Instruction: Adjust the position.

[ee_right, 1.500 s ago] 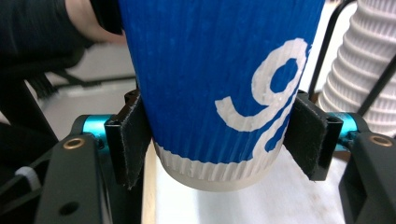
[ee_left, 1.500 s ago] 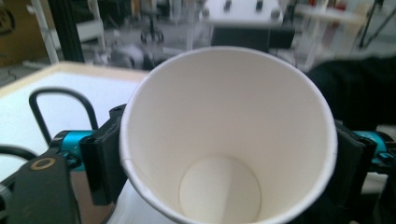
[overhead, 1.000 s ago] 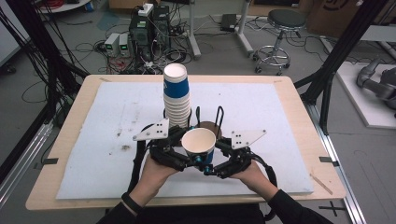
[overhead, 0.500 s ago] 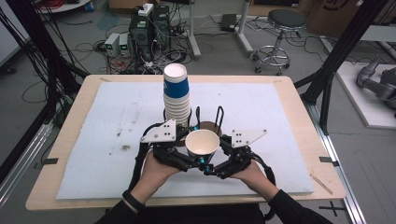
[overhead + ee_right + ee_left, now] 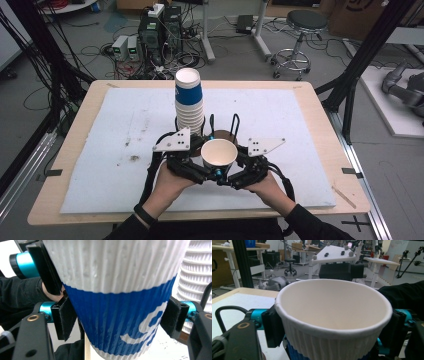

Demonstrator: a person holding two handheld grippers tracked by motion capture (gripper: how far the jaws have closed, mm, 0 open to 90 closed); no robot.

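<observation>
ribbed paper cup held between two grippers

a single paper cup point(image 5: 219, 156) sits upright in the air above the near middle of the table, mouth open to the ceiling, caught between the left gripper point(image 5: 196, 169) and the right gripper point(image 5: 235, 176). its inside is plain, smooth and creamy white, with a rolled lip at the rim. the outside is corrugated in fine vertical ribs, white on the upper half and deep blue below, with white curved print across the blue band.

in the left gripper view the flat black pads point(image 5: 272, 326) press against the cup point(image 5: 334, 322) just under the rim on both sides, so this gripper is clamped on it; its jaws have just been opening a little with the cup between them. in the right gripper view the fuzzy black pads point(image 5: 65, 317) sit at the blue band of the cup point(image 5: 117, 305), touching it on both sides, so this gripper grasps it too; its jaws have just been closing on the cup. teal metal cylinders back each pad.

just behind the cup stands a tall stack of cups point(image 5: 189, 102), the same ribbed kind, rims layered like rings below a blue top one. it rests on a pale sheet point(image 5: 100, 150) with a few dark stains, laid over the light wooden table point(image 5: 320, 107).
</observation>
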